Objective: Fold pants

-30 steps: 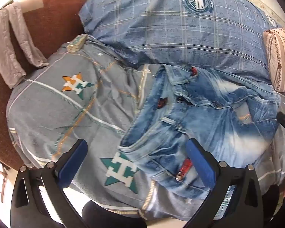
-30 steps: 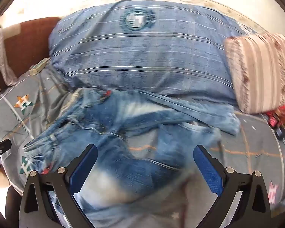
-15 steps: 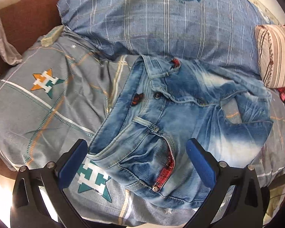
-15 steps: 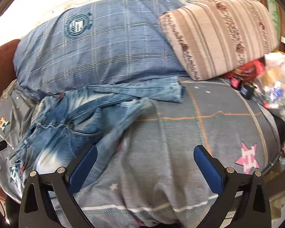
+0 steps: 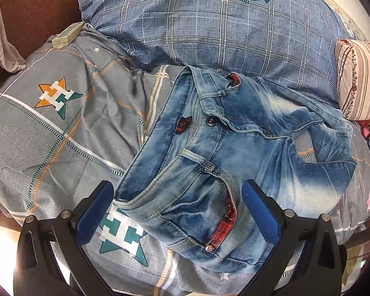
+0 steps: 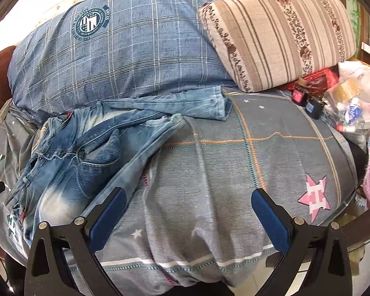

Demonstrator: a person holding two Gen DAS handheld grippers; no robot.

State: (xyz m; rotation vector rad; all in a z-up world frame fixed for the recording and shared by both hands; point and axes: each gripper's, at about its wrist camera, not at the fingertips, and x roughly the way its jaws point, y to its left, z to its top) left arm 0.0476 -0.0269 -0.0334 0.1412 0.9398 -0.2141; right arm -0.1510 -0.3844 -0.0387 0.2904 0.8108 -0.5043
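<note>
Faded blue jeans (image 5: 234, 153) lie crumpled on a grey bedspread (image 5: 61, 128), waistband toward the left, a red-lined pocket near the front. My left gripper (image 5: 177, 209) is open and empty, hovering over the waistband corner. In the right wrist view the jeans (image 6: 86, 153) lie at the left, one leg (image 6: 185, 103) stretched along the pillow's base. My right gripper (image 6: 187, 212) is open and empty over bare bedspread (image 6: 234, 172), to the right of the jeans.
A large blue plaid pillow (image 5: 209, 24) lies behind the jeans, a striped beige cushion (image 6: 278, 34) to its right. Clutter and bags (image 6: 345, 103) sit at the bed's right edge. A small box (image 5: 67, 35) and a brown headboard (image 5: 37, 7) are at the left.
Both grippers swung right over the last second. The left view shifted so the jeans sit between its fingers. The right gripper moved off the jeans to over bare bedspread.
</note>
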